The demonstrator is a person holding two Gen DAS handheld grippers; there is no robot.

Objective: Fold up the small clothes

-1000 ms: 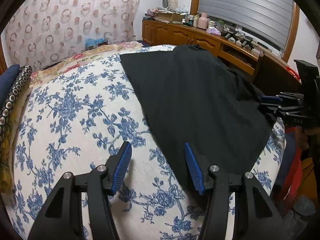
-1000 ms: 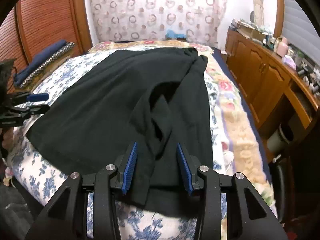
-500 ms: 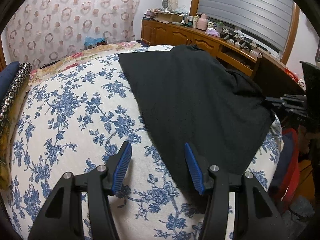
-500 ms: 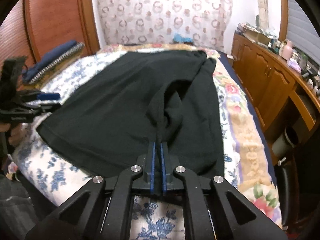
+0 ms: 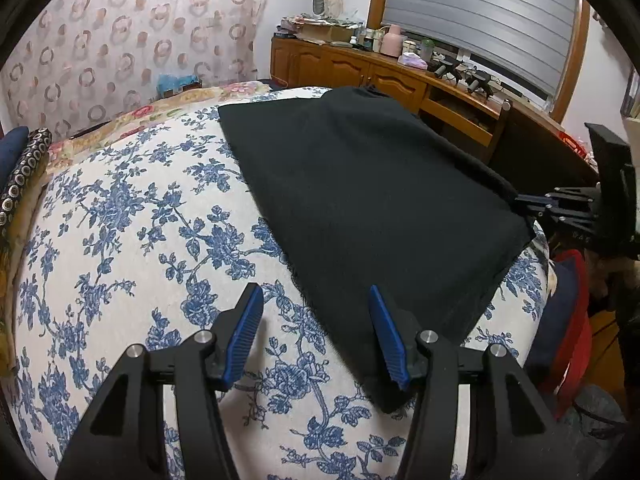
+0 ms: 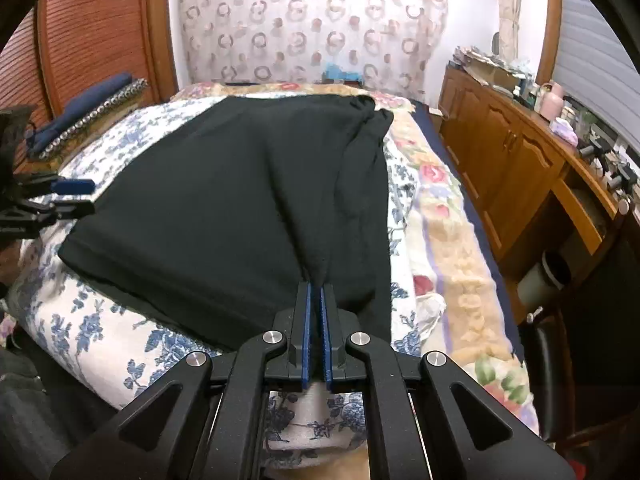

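Note:
A black garment (image 5: 380,200) lies spread on the bed with the blue floral cover (image 5: 140,240). My left gripper (image 5: 315,300) hangs open just above the garment's near left edge. That edge runs between the fingers, and the pads do not touch the cloth. In the right wrist view my right gripper (image 6: 316,286) is shut on a raised fold of the garment (image 6: 224,200) near its front right, and the cloth runs taut from the pads. The left gripper (image 6: 86,197) shows at the garment's left corner. The right gripper (image 5: 518,202) shows at the garment's far right edge.
A wooden cabinet (image 6: 520,168) with cluttered shelves runs along the bed's right side. A dark chair (image 6: 560,360) and a bin (image 6: 544,280) stand beside it. A navy pillow (image 6: 92,96) lies at the bed's far left, below the patterned curtain (image 5: 120,40).
The right gripper's jaws have closed on the bunched fold and pulled it up into a taut ridge. The left gripper has stayed open in about the same place.

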